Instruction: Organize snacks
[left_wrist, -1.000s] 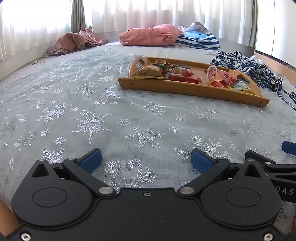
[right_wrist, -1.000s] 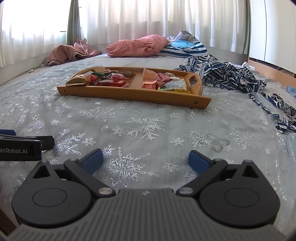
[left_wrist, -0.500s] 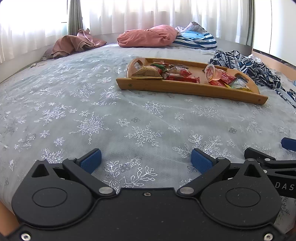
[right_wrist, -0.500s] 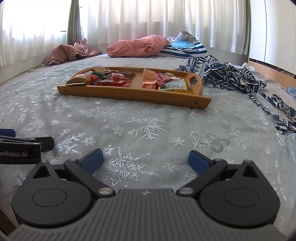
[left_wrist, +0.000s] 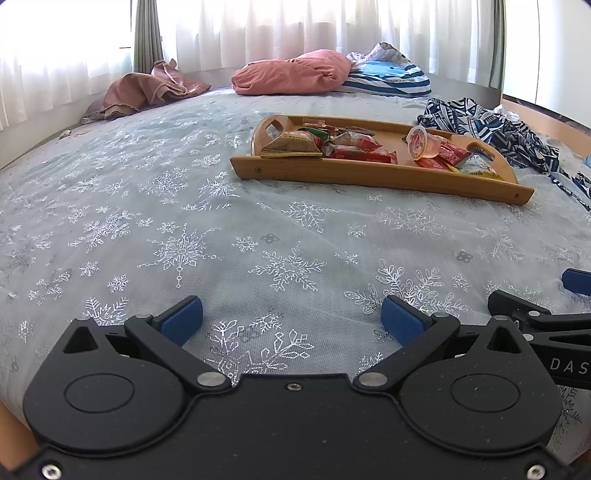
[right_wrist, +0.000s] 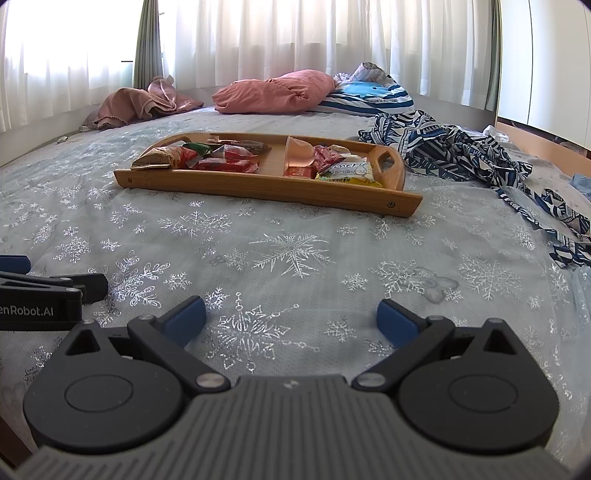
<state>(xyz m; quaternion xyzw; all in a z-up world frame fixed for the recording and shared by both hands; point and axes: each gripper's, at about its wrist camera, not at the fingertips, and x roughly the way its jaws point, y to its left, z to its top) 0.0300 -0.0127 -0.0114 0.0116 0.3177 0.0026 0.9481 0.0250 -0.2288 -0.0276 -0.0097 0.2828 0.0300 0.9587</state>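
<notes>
A wooden tray (left_wrist: 369, 177) (right_wrist: 258, 186) lies on the bed, far ahead of both grippers. It holds several snack packets: a brown packet (left_wrist: 291, 144) at its left end, red wrappers (left_wrist: 360, 153) in the middle, a pink jelly cup (left_wrist: 423, 142) (right_wrist: 300, 153) on its side, and a yellow-green packet (right_wrist: 349, 173) at the right end. My left gripper (left_wrist: 291, 319) is open and holds nothing, low over the bedspread. My right gripper (right_wrist: 291, 317) is open too, with nothing between its fingers. Each gripper shows at the edge of the other's view.
The bed has a pale blue snowflake bedspread (left_wrist: 184, 229). A pink pillow (left_wrist: 295, 72), a striped blue cushion (left_wrist: 391, 77) and brown cloth (left_wrist: 147, 88) lie at the far side. Blue patterned clothing (right_wrist: 461, 155) sprawls right of the tray. Curtained windows stand behind.
The left wrist view has tilted slightly, so the tray sits a little lower and more level. The right gripper has barely moved. Both grippers stay open.
</notes>
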